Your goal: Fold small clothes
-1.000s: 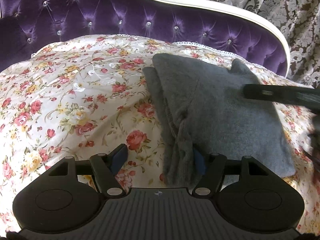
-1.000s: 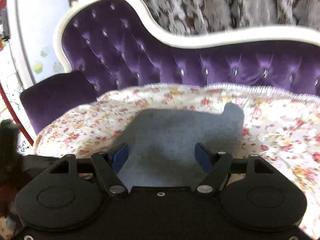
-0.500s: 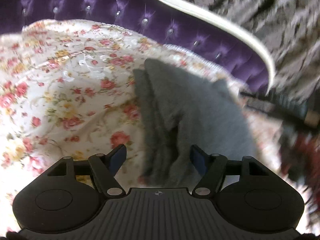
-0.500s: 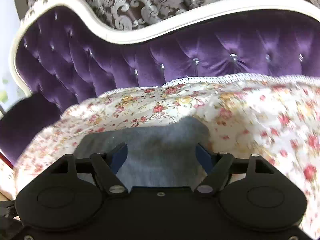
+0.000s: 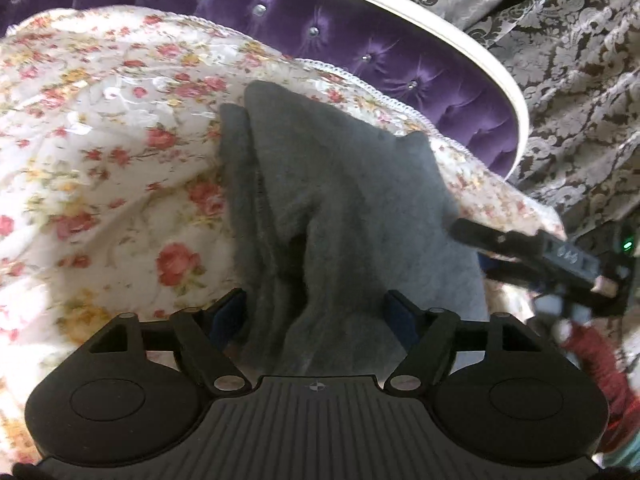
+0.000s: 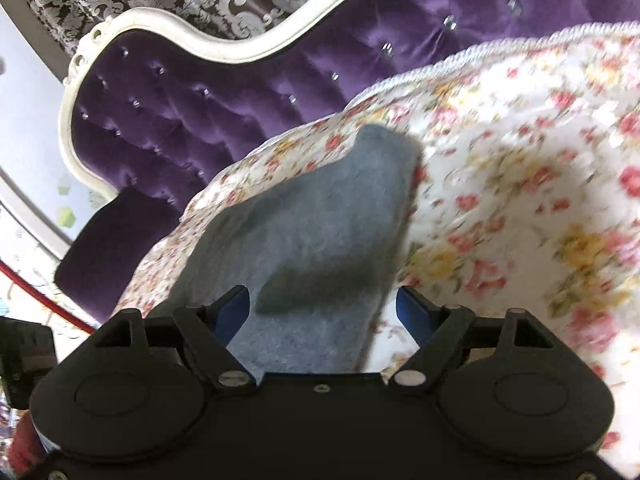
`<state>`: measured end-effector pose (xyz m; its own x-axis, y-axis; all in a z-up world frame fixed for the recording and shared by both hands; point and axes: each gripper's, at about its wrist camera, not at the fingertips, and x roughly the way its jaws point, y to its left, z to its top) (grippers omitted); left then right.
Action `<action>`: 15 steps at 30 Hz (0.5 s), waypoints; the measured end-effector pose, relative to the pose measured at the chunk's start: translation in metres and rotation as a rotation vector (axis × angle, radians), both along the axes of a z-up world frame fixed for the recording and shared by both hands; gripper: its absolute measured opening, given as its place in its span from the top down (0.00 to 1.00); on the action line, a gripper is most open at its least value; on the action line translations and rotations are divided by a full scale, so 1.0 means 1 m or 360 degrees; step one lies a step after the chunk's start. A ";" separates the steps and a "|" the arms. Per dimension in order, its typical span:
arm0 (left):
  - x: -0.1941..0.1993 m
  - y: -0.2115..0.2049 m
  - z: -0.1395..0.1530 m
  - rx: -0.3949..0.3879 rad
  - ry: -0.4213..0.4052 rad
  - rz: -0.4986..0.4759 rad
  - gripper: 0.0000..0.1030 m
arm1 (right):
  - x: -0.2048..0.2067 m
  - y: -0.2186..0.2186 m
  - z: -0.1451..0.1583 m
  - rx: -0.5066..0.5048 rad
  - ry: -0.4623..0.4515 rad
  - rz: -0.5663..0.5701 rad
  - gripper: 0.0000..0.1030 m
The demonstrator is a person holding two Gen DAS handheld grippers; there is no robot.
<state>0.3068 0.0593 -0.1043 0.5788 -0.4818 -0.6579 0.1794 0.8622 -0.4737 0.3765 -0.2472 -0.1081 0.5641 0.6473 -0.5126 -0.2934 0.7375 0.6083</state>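
A grey knitted garment (image 5: 344, 200) lies folded on the floral cover (image 5: 100, 168) of a purple sofa. It also shows in the right wrist view (image 6: 316, 232). My left gripper (image 5: 316, 316) is open, its blue pads on either side of the garment's near end, with the cloth between them. My right gripper (image 6: 324, 312) is open too, with the garment's near edge between its pads. The right gripper also shows in the left wrist view (image 5: 532, 256), at the garment's right edge.
The tufted purple sofa back (image 5: 360, 40) with a white frame (image 6: 224, 44) curves behind the cover. A patterned curtain (image 5: 560, 60) hangs behind it. A purple arm cushion (image 6: 112, 248) sits at the left in the right wrist view.
Both grippers have moved in over the garment and tilted. The right gripper view has swung so the sofa back slants. Both stay open.
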 end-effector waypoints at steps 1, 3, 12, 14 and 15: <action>0.003 -0.001 0.000 -0.0023 0.0008 -0.0010 0.29 | 0.001 0.002 -0.004 0.0022 0.0010 0.0013 0.20; 0.009 -0.004 -0.002 -0.0077 0.0018 -0.0034 0.29 | 0.004 0.006 -0.008 0.0066 0.0004 0.0033 0.18; 0.020 -0.006 -0.010 -0.0288 0.0085 -0.0089 0.53 | 0.023 0.019 -0.015 0.0254 -0.0005 0.0033 0.08; 0.019 0.000 -0.014 -0.0336 0.0136 -0.0095 0.64 | 0.020 0.020 -0.014 0.0243 -0.0007 0.0055 0.08; 0.018 0.003 -0.016 -0.0379 0.0157 -0.0098 0.67 | 0.018 0.018 -0.014 0.0249 -0.0001 0.0064 0.08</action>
